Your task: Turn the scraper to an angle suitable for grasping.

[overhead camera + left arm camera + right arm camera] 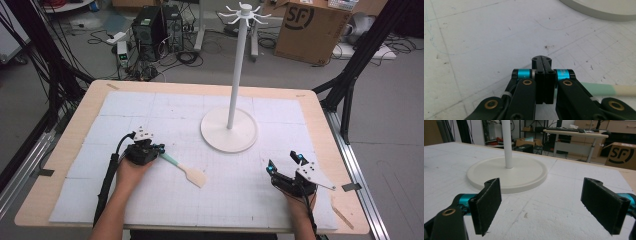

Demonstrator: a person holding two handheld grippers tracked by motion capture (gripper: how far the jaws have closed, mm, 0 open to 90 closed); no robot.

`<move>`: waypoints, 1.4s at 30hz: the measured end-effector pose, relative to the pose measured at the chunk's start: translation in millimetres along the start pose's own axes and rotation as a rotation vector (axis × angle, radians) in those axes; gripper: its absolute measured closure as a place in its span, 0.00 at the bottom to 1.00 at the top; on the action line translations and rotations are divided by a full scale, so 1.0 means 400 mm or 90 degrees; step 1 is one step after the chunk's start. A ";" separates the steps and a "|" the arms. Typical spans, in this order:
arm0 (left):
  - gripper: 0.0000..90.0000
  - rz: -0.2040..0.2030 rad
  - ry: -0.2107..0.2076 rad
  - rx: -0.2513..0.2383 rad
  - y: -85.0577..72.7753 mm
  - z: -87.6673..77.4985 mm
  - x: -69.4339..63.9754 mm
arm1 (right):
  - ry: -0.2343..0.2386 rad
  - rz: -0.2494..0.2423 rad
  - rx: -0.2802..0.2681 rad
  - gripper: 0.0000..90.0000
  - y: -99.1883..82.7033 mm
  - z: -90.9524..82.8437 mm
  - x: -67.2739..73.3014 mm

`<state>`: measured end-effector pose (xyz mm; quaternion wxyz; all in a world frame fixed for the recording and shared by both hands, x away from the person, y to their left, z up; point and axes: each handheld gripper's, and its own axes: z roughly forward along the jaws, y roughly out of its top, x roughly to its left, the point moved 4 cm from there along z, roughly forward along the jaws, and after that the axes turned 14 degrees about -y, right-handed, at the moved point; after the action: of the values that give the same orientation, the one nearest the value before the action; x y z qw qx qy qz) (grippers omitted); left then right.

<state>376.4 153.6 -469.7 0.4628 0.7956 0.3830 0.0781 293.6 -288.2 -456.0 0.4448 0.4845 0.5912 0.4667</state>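
Lying flat on the white mat, the spatula (186,169) has its mint handle just beside the left gripper (150,148), whose jaws are pressed together empty, while the right gripper (284,164) waits wide apart near the hook stand (229,129), so hanging looks unstarted.

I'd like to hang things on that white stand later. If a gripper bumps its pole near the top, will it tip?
Probably not easily: the stand rests on a wide, flat round base. Still, the pole is tall and thin, so a push up high may rock it. On the smooth white mat, it might slide instead.
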 end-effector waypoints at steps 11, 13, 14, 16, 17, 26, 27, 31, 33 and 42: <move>1.00 0.004 -0.018 0.032 -0.007 -0.018 -0.020 | 0.000 0.000 0.001 0.18 0.000 0.000 0.000; 1.00 0.006 -0.023 0.032 -0.010 -0.019 -0.029 | 0.000 0.000 0.000 0.18 0.000 0.000 0.000; 1.00 0.008 -0.026 0.033 -0.012 -0.019 -0.035 | -0.001 0.000 0.000 0.18 0.000 0.000 0.000; 1.00 0.016 -0.033 0.034 -0.019 -0.018 -0.049 | 0.000 0.000 0.000 0.18 0.000 0.000 0.000; 1.00 0.016 -0.033 0.031 -0.022 -0.018 -0.053 | 0.000 0.000 0.000 0.18 0.000 0.000 0.000; 1.00 0.012 -0.026 -0.018 -0.058 -0.044 -0.070 | 0.000 0.000 0.000 0.18 0.000 0.000 0.000; 1.00 0.015 -0.022 -0.024 -0.060 -0.048 -0.073 | 0.000 0.000 0.000 0.18 0.000 0.000 0.000; 1.00 0.016 -0.024 -0.033 -0.067 -0.055 -0.087 | 0.000 0.000 0.000 0.18 0.000 0.000 0.000; 1.00 0.013 -0.028 -0.033 -0.069 -0.055 -0.092 | 0.000 0.000 0.000 0.18 0.000 0.000 0.000; 1.00 -0.020 0.007 -0.062 -0.056 -0.060 -0.056 | 0.000 0.000 -0.001 0.18 0.000 0.000 0.000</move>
<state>337.4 160.9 -468.9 0.4998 0.7658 0.3937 0.0939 293.6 -288.1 -456.0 0.4451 0.4846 0.5907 0.4670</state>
